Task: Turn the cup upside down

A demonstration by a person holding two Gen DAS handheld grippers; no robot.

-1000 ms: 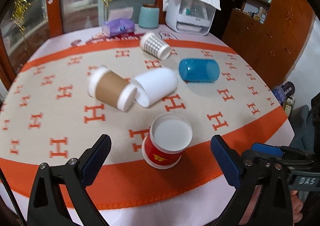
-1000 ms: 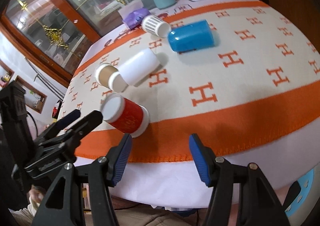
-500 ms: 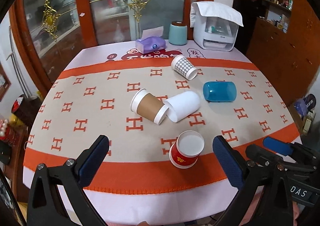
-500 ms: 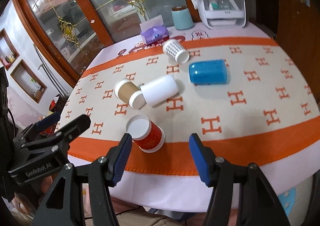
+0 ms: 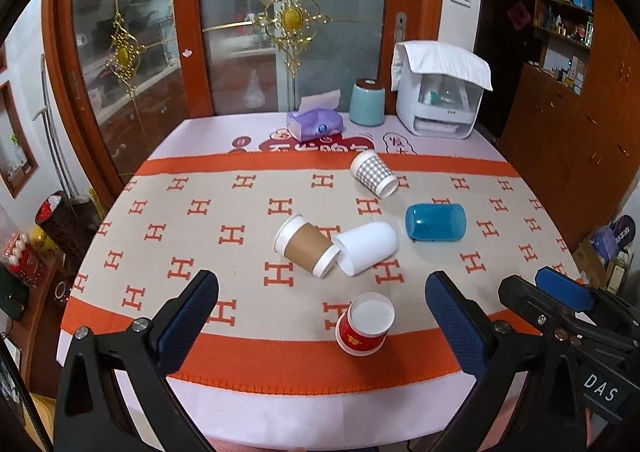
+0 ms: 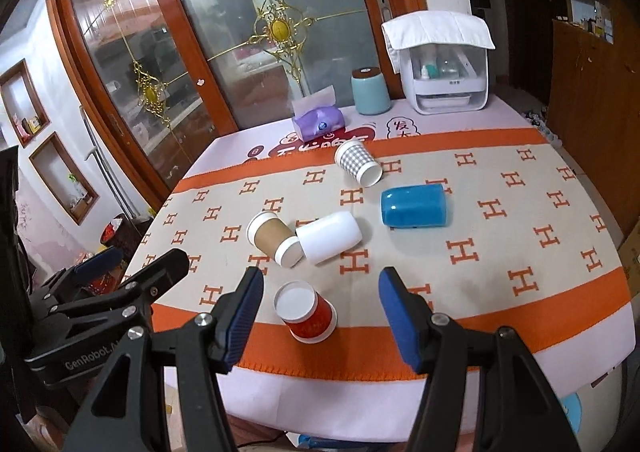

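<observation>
Standing red cup (image 5: 365, 329) (base up, axis vertical)

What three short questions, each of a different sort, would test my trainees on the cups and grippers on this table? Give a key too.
1. True or false: the red cup stands with its wider end on the cloth.
2. Multiple choice: the brown-sleeved cup lies touching which neighbour? A) the blue cup B) the white cup C) the checked cup
3. Fill in: the left gripper and the right gripper are both ____ and hold nothing.

Key: 1 true; 2 B; 3 open.
</observation>
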